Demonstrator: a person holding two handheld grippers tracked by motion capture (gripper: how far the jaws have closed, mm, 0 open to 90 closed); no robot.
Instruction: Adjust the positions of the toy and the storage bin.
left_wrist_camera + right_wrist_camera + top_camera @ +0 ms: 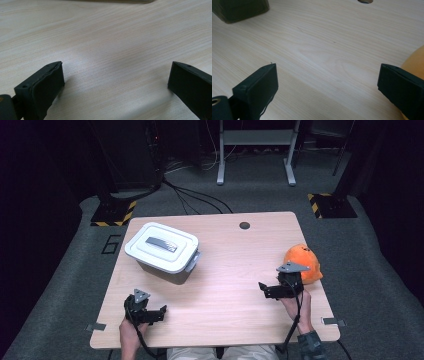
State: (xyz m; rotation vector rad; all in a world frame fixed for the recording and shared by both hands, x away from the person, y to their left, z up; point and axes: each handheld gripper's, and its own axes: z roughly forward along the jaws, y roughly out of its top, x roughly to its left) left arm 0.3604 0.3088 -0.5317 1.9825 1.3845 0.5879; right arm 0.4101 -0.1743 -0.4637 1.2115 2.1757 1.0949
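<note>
From the high view, the right hand-held gripper (270,289) sits low over the wooden tabletop (230,270) with an orange plush toy (303,262) just behind and beside it, while the left hand-held gripper (152,312) rests well apart, with a white lidded storage box (162,251) some way beyond it. The right gripper view adds what the overhead misses: its jaws stand wide apart with bare wood between them, and the orange toy's edge (415,62) lies just outside the right jaw, apparently touching it. The left gripper view shows that gripper's jaws equally wide, holding nothing.
</note>
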